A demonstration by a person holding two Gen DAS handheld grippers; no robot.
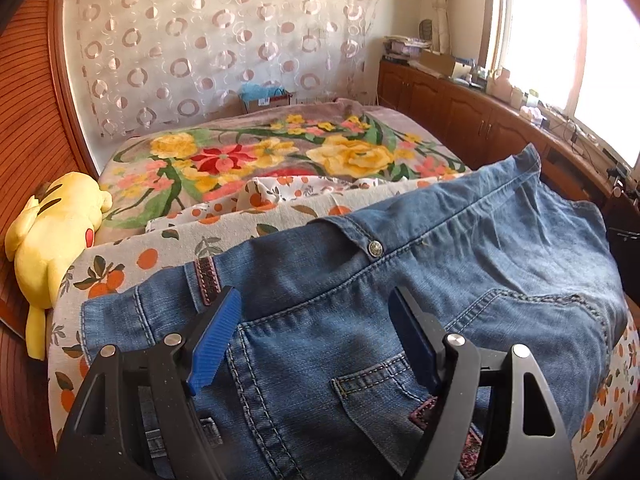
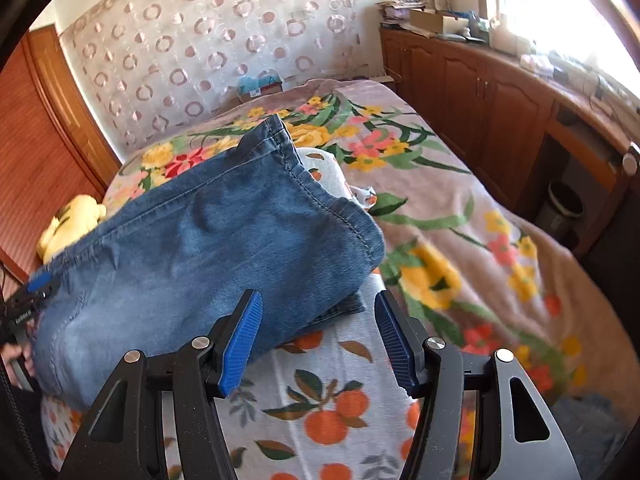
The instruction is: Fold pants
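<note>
Blue denim pants lie folded over on an orange-print cloth on the bed. In the left wrist view the waistband, a metal button and a back pocket show. My left gripper is open, just above the waist end, holding nothing. In the right wrist view the pants show their hemmed leg end folded on top. My right gripper is open and empty, just in front of the fold's near corner. The left gripper's blue tip shows at the far left.
A floral blanket covers the bed. A yellow plush toy lies at the bed's left edge against a wooden panel. Wooden cabinets with clutter run along the right under a bright window. A curtain hangs behind.
</note>
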